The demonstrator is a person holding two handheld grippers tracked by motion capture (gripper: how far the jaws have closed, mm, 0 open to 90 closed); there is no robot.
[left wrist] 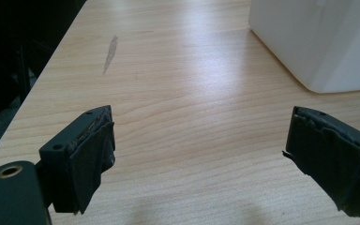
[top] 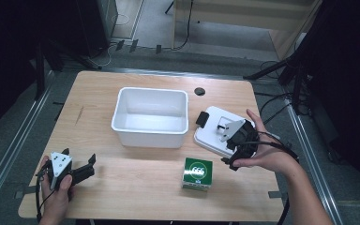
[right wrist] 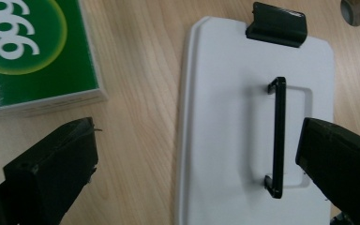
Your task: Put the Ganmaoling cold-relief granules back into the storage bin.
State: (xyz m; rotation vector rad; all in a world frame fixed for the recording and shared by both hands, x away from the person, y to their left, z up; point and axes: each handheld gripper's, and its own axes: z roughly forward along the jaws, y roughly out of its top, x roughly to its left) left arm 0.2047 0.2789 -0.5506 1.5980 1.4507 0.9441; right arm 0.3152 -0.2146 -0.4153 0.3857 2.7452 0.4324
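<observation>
- One white lid (top: 214, 133) lies flat on the table (top: 136, 187), right of the white tub (top: 151, 117), with a black handle (right wrist: 277, 136) on top and a black clip (right wrist: 276, 23) at its far end.
- Right tongs (top: 232, 136) hover just over the lid; in the right gripper view the jaws stand wide apart, one over the bare table left of the lid, the other over its right part, beside the handle, gripping nothing.
- Green box (top: 197, 174) sits near the lid's front edge.
- Left tongs (top: 82, 169) rest low at the table's near left corner, jaws apart, well away from the lid.
</observation>
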